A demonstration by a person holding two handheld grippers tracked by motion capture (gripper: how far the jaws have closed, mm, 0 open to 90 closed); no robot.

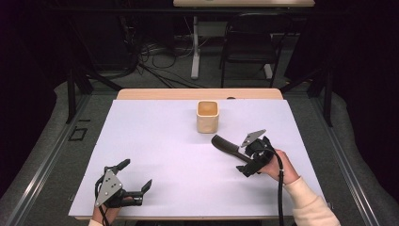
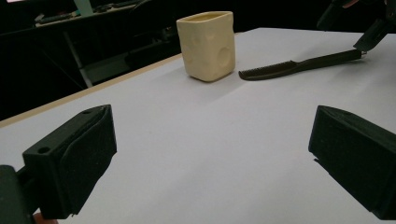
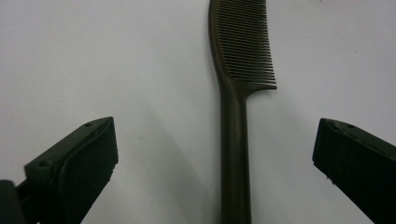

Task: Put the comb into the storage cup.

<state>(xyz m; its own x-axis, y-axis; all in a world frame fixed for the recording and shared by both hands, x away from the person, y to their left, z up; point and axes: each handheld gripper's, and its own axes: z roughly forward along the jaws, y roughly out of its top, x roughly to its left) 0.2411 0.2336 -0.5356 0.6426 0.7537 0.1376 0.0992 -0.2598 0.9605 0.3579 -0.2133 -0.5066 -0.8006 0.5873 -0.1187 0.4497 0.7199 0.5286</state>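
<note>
Right gripper view: comb (image 3: pixel 236 140) is seen flat on the worktop (image 3: pixel 116 60), handle centred between wide-open jaws, probably lined up for a grasp. Cup (image 1: pixel 207 116) stands just beyond. Left gripper (image 1: pixel 136 176) is held wide open, empty, well apart.

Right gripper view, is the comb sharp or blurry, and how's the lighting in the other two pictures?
Right gripper view: the comb is fairly sharp, its teeth distinct, while the near jaws look soft. Left gripper view: the cup is evenly lit with a faint shadow. High view: the white table is bright and the room behind is dark.
</note>
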